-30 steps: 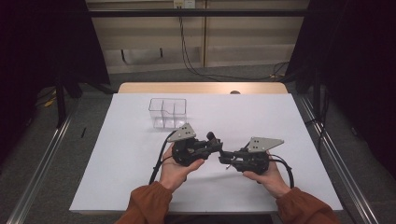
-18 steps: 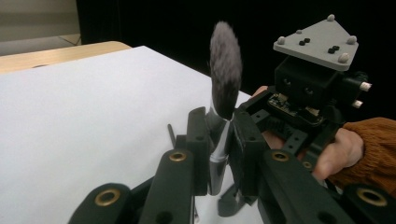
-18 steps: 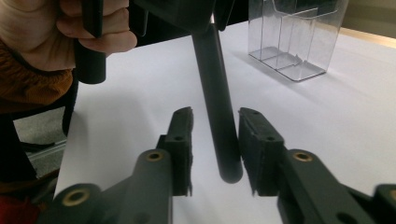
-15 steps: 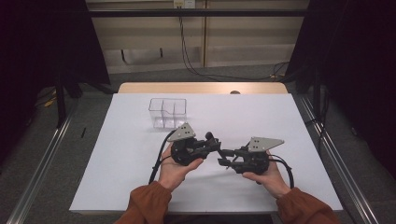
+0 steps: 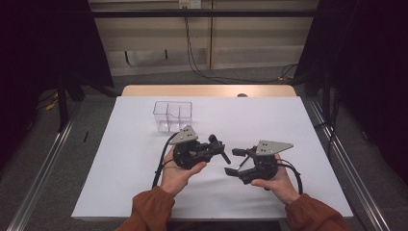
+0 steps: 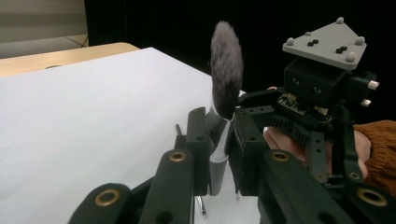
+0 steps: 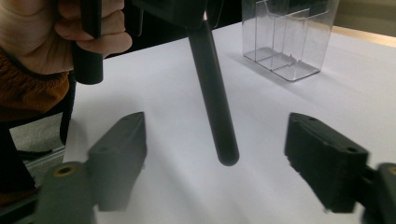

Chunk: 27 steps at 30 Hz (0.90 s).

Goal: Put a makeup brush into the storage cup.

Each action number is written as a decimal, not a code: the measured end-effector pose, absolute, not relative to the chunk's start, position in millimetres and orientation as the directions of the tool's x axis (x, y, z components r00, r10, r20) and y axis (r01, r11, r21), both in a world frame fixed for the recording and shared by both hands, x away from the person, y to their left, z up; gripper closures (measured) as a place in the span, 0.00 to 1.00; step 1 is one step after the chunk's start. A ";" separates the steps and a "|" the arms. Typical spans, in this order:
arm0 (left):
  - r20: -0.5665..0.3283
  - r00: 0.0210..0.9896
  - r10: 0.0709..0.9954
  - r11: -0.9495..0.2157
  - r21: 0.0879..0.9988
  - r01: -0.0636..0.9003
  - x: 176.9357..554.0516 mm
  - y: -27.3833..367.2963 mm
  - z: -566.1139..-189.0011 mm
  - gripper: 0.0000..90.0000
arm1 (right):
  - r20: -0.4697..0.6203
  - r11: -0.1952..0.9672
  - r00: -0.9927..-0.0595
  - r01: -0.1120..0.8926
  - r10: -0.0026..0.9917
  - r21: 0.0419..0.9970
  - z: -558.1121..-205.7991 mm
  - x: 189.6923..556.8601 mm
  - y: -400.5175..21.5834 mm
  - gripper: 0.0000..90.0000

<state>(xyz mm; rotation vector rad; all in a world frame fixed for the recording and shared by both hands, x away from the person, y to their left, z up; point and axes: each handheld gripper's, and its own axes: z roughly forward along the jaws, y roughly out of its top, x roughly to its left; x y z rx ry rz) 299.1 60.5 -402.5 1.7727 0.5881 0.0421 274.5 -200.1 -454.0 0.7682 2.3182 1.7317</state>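
Left gripper [image 5: 222, 153] in the high view sits clamped on a brush [image 5: 219, 149] over the middle of the tabletop [image 5: 288, 120], toward its near edge; the brush handle points right at the right gripper [image 5: 236, 161], whose jaws have just been opening with nothing pinched. A clear organiser [image 5: 172, 116] stands toward the far edge, nearer the left hand.

From the left gripper view, the jaws press the brush's silver collar [image 6: 218, 140], bristles [image 6: 226, 67] up.

From the right gripper view, the dark handle [image 7: 212, 93] hangs between the spread jaws, touching neither; the organiser [image 7: 287, 35] lies beyond.
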 end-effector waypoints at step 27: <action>-0.270 0.837 0.476 -0.178 0.902 0.393 308.2 95.7 -387.1 0.88 | 0.135 0.146 -0.787 0.275 0.603 0.950 -447.2 267.9 -218.4 0.05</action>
